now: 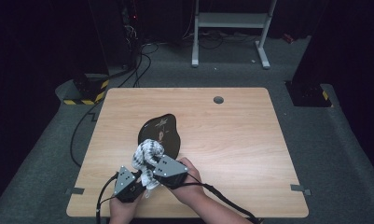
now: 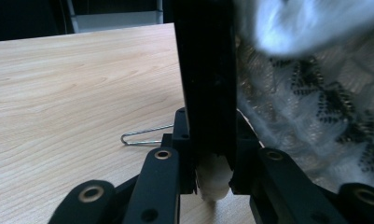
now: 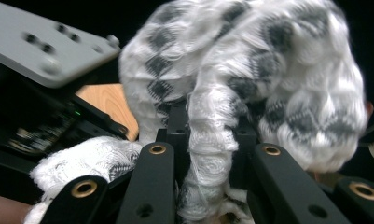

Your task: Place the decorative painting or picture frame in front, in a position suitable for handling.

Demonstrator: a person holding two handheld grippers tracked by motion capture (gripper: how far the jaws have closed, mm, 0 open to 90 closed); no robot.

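A white knitted cloth with a grey diamond pattern [image 1: 147,154] hangs bunched between my two grippers near the table's front left. My left gripper [image 1: 137,178] is shut on a white fold of the cloth [image 2: 215,179], and more of the fabric [image 2: 315,107] spreads to its right. My right gripper [image 1: 155,164] is shut on a twisted strand of the cloth [image 3: 208,140], with the rest [image 3: 278,70] bulging above its jaws. The two grippers sit close side by side, each in one of the person's hands.
A flat black object with a pale star mark [image 1: 159,133] lies on the wooden table [image 1: 231,135] just behind the cloth. A thin bent wire [image 2: 145,137] lies on the wood by my left gripper. A round grommet [image 1: 218,99] sits near the far edge.
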